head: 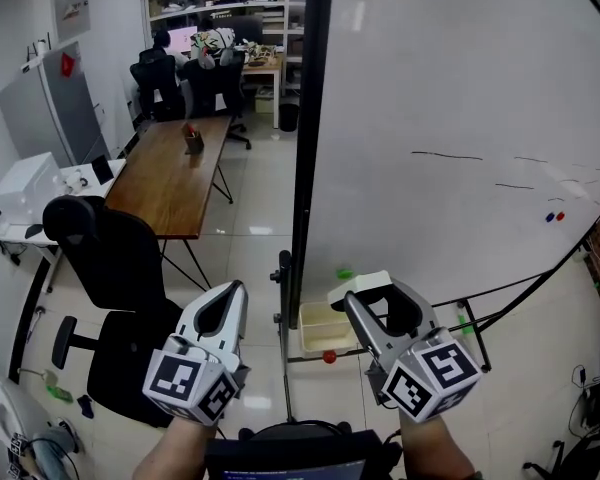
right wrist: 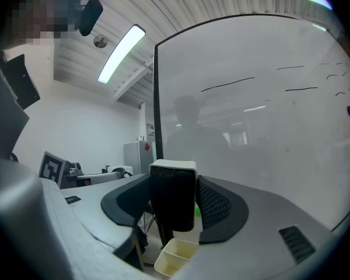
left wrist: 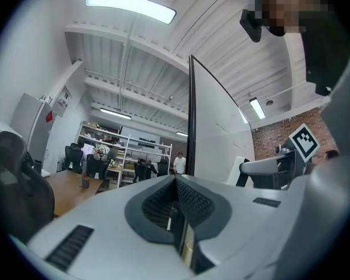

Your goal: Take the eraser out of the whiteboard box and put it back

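My right gripper (head: 372, 296) is shut on the eraser (head: 361, 285), a white-backed block with black felt, and holds it level in front of the whiteboard (head: 460, 118). In the right gripper view the eraser (right wrist: 174, 198) stands upright between the dark pads (right wrist: 217, 206) of the right gripper (right wrist: 174, 185). Below it is the cream whiteboard box (right wrist: 176, 255), which the head view shows as an open tray (head: 322, 328) on the board's stand. My left gripper (head: 226, 306) hangs to the left of the board's edge, and its jaws (left wrist: 176, 186) are shut with nothing between them.
The whiteboard's black frame post (head: 310, 118) rises between the two grippers. A black office chair (head: 110, 268) and a long wooden table (head: 175, 173) stand to the left. A green object (head: 344, 271) lies at the board's foot. People sit at desks far back (head: 180, 63).
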{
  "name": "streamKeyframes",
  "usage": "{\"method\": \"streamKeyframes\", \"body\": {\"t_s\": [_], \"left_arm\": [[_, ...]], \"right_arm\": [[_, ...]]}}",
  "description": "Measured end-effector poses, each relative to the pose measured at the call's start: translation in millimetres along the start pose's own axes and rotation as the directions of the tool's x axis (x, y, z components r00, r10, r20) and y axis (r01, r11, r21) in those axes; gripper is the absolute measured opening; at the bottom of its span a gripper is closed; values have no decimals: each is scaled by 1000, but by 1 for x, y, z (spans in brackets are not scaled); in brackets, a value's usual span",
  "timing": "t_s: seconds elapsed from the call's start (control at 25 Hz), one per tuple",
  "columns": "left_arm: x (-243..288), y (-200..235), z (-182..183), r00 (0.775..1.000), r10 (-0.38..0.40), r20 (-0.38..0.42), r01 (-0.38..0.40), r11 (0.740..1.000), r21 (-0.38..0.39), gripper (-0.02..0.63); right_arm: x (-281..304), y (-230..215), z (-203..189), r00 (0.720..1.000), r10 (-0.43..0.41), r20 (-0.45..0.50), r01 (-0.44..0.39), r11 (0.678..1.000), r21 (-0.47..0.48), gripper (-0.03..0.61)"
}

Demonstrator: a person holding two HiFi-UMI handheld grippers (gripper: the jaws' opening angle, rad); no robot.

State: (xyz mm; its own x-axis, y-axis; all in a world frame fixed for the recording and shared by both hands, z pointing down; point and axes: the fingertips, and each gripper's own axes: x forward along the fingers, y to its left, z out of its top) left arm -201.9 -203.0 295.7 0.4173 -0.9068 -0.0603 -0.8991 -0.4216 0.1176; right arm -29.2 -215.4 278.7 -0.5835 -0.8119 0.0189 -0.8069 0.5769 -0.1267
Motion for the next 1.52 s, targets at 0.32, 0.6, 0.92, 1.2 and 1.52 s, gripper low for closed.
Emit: {"method": "streamKeyframes", "body": {"t_s": [0.32,0.6,0.92,1.2,1.52], "left_arm": [[3,-6,9,1000,-18,5,18,999,38,23],[5,-10,13,999,-44,2,44,997,62,23],[4,-8,15,999,-31,14,31,999,31,23],[5,-6,12,1000,-20,16,21,1000,-8,23],[23,3,-16,999,6,-40,-6,1000,-22,26]], "right_arm": [[-1,1,5,1000,5,13,-5,1000,-4,265],[0,1,7,1000,5,18,-4,1000,-7,265],[0,2,7,1000,5,19,-5,1000,-5,265],[2,1,4,1000,1,13,0,1000,-6,265],[22,-5,-12,1000,-10,-23,9,1000,-12,265]]}}
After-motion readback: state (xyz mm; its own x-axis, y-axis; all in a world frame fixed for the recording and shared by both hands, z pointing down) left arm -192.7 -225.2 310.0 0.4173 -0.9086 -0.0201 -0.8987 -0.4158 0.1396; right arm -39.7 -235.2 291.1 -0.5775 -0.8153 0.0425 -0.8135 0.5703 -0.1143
